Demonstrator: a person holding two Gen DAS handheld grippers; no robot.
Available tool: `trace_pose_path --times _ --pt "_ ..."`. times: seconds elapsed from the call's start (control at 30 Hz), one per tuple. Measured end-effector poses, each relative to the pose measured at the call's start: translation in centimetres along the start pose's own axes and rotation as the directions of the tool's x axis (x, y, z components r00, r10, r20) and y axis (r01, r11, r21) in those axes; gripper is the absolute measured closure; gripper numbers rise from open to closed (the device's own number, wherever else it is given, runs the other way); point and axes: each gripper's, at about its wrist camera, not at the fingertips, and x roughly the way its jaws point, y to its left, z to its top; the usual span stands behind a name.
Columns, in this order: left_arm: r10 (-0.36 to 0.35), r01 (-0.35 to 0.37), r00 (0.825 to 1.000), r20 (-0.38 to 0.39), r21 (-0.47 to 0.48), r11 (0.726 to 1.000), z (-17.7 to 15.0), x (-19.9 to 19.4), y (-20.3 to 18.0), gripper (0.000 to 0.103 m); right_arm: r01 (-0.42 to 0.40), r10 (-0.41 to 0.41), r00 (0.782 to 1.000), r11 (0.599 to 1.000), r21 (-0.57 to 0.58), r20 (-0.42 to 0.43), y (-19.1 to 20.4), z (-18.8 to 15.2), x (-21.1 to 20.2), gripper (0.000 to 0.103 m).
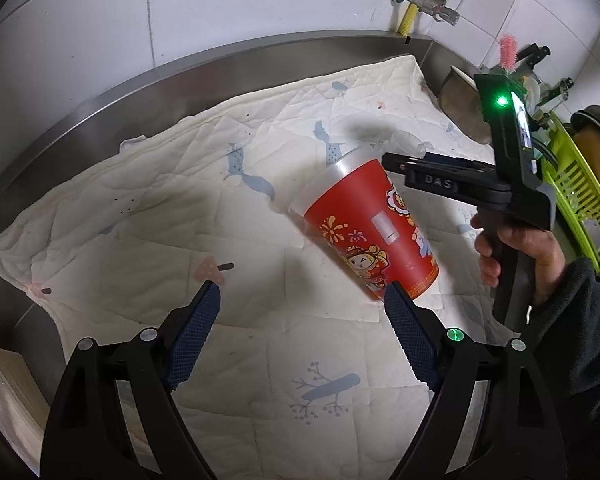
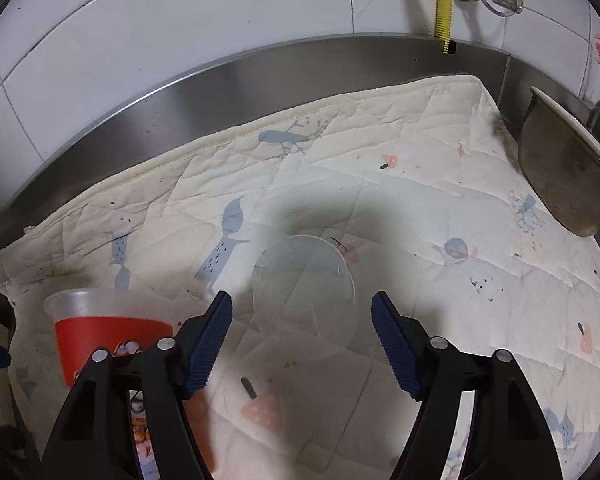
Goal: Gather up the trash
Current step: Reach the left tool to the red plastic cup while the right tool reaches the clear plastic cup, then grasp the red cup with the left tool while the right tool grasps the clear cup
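Left gripper (image 1: pixel 300 300): fingers spread wide, nothing between them, held over the quilted cloth (image 1: pixel 140 200). Right finger tip sits just beside the base of the red cup (image 1: pixel 370 236); can't tell if it touches.

Right gripper (image 2: pixel 302 308): fingers also wide open, empty, aimed at a clear plastic lid (image 2: pixel 304 296) lying flat on the cloth between the tips and slightly beyond.

Red cup, translucent rim, cartoon print, looks upright on the cloth, left of the right gripper in its own view.

In the left view the right gripper's tips are near the cup's rim.

Cloth covers a steel counter (image 2: pixel 260 80) with a raised back edge. Metal bowl (image 2: pixel 564 176) leans at the far right, green rack (image 1: pixel 576 176) beside it. Tiled wall (image 1: pixel 220 0) and yellow hose (image 2: pixel 443 8) behind.
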Motion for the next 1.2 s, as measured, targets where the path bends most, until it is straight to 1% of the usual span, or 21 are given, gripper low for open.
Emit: trace_pose_path --times 0.03,0.13,0.3,0.4,0.5,0.63,0.8,0.9,0.97,1.07,1.1,1.17,1.2 --pt "0.000 0.000 1.000 0.000 0.000 1.000 0.1 0.0 -0.1 0.020 0.005 -0.005 1.000 1.000 0.001 -0.006 0.0 0.1 0.2 0.036" --pt "-0.003 0.003 1.000 -0.003 -0.012 1.000 0.4 0.3 -0.2 0.019 0.010 -0.010 1.000 1.000 0.000 -0.026 -0.1 0.2 1.0 0.045" --pt "-0.016 0.016 1.000 -0.010 -0.048 0.999 1.1 0.6 -0.6 0.019 0.004 -0.004 1.000 1.000 0.018 -0.006 -0.5 -0.2 0.6 0.046" --pt "-0.026 0.025 1.000 -0.015 -0.089 0.996 1.6 0.9 -0.7 0.018 0.009 -0.009 1.000 1.000 0.029 0.012 -0.7 -0.6 -0.6 0.047" --pt "-0.040 0.038 0.999 -0.017 -0.136 0.990 2.1 1.3 -0.9 0.018 0.009 -0.011 0.999 0.999 0.044 0.036 -1.3 -1.2 -2.5 0.047" --pt "-0.051 0.043 0.998 -0.035 -0.199 0.979 2.9 2.3 -1.4 0.017 0.033 -0.037 0.997 0.998 0.058 0.068 -2.2 -2.5 -5.7 0.047" --pt "-0.066 0.049 0.997 -0.051 -0.279 0.959 3.6 3.6 -1.9 0.016 0.046 -0.058 0.991 0.994 0.104 0.121 -3.8 -5.3 -10.8 0.047" --pt "-0.070 0.048 0.996 -0.054 -0.328 0.944 4.0 4.6 -1.6 0.016 0.033 -0.055 0.988 0.989 0.144 0.146 -4.6 -7.5 -13.8 0.047" --pt "-0.092 0.064 0.994 -0.064 -0.353 0.933 4.3 5.4 -1.6 0.016 0.047 -0.072 0.984 0.987 0.152 0.162 -4.7 -9.0 -15.6 0.047" --pt "-0.073 0.039 0.994 -0.082 -0.354 0.934 4.5 6.4 -1.9 0.016 0.066 -0.099 0.978 0.981 0.183 0.182 -4.9 -11.6 -18.2 0.046" --pt "-0.076 0.040 0.993 -0.089 -0.352 0.935 4.5 6.7 -2.0 0.016 0.075 -0.111 0.977 0.979 0.192 0.184 -4.9 -12.5 -18.8 0.046" --pt "-0.067 0.027 0.993 -0.101 -0.351 0.936 4.4 7.2 -2.1 0.016 0.123 -0.162 0.969 0.972 0.202 0.188 -4.8 -14.6 -20.2 0.046" --pt "-0.063 0.022 0.992 -0.105 -0.352 0.936 4.4 7.4 -2.0 0.016 0.130 -0.170 0.968 0.969 0.209 0.187 -4.8 -15.5 -20.7 0.046"
